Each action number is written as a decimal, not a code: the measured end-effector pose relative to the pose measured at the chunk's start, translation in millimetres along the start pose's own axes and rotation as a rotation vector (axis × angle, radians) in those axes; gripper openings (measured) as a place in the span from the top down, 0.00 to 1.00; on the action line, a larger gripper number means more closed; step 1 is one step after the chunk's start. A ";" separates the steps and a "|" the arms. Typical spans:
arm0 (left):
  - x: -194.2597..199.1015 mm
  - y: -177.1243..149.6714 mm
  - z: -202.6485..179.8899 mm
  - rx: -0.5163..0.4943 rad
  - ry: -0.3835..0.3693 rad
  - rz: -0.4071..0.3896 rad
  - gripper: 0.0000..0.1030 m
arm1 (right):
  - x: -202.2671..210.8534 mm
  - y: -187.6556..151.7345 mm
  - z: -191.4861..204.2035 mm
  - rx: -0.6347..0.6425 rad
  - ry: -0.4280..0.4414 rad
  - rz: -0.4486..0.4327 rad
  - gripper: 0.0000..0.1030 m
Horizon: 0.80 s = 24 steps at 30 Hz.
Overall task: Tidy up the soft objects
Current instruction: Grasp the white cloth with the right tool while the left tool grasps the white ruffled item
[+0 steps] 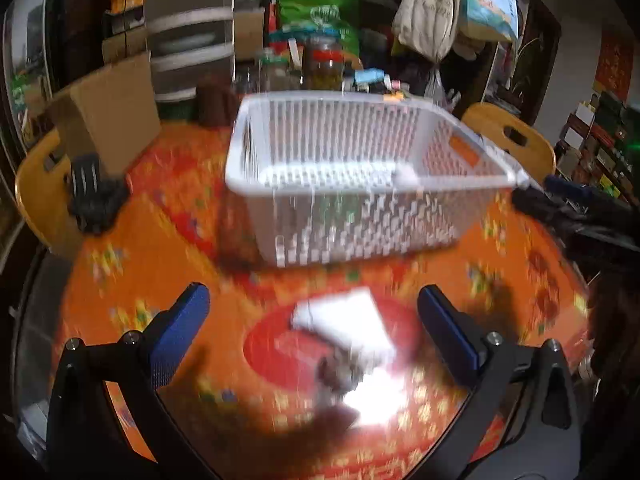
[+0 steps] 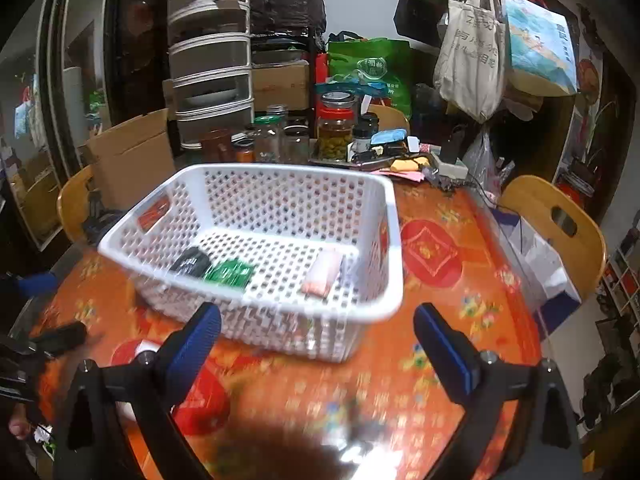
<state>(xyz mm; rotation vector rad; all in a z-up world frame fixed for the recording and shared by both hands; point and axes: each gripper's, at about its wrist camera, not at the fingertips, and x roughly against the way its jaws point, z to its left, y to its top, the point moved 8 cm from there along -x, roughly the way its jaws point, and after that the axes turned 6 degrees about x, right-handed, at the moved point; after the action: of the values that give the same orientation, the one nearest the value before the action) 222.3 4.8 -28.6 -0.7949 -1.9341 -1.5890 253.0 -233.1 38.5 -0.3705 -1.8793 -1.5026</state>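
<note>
A white slotted basket (image 1: 256,184) stands on the orange patterned tablecloth. In the right wrist view the basket (image 2: 394,280) holds a black item (image 2: 190,262), a green packet (image 2: 230,272) and a pink-and-white packet (image 2: 324,272). My left gripper (image 1: 313,294) is open above a blurred white flat packet (image 1: 340,316) lying on the cloth, apart from both pads. My right gripper (image 2: 317,314) is open just before the basket's near wall, with nothing between its fingers. The left gripper (image 2: 52,338) also shows at the left edge there.
Jars (image 2: 334,132) and clutter crowd the table's far side. A cardboard box (image 1: 108,120) and yellow chairs (image 2: 560,224) ring the table. A dark bundle (image 1: 96,196) lies on the left chair. A blue-and-white bag (image 2: 536,264) stands at the table's right edge.
</note>
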 end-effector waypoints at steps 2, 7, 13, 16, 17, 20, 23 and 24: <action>-3.4 -19.3 6.4 0.015 0.000 0.007 0.00 | 8.7 -16.4 4.8 -0.003 0.011 -0.006 0.06; -16.4 -56.6 4.5 0.007 -0.009 0.017 0.00 | 16.3 -55.7 11.1 -0.033 0.021 0.005 0.06; -37.8 -69.8 -8.7 -0.042 0.003 0.024 0.09 | 11.2 -79.3 14.8 -0.066 0.041 0.017 0.06; -47.5 -74.6 -12.9 -0.046 -0.011 0.040 0.26 | 7.2 -84.3 17.4 -0.075 0.051 0.019 0.06; -49.8 -76.0 -14.1 -0.047 -0.011 0.040 0.32 | 4.9 -86.3 18.4 -0.076 0.052 0.023 0.06; -51.4 -79.1 -18.4 -0.047 -0.040 0.034 0.57 | 2.3 -88.2 23.3 -0.075 0.058 0.024 0.06; -47.7 -79.5 -20.1 -0.053 -0.052 0.016 0.61 | -0.6 -88.0 34.3 -0.075 0.083 0.020 0.06; -45.9 -79.0 -18.7 -0.054 -0.049 0.003 0.61 | -3.6 -87.9 42.6 -0.072 0.099 0.022 0.06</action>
<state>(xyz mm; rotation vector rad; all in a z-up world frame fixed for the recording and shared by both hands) 198.3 -30.4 -111.6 -0.8656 -1.9300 -1.6407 187.8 -217.9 -32.8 -0.3425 -1.7430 -1.5483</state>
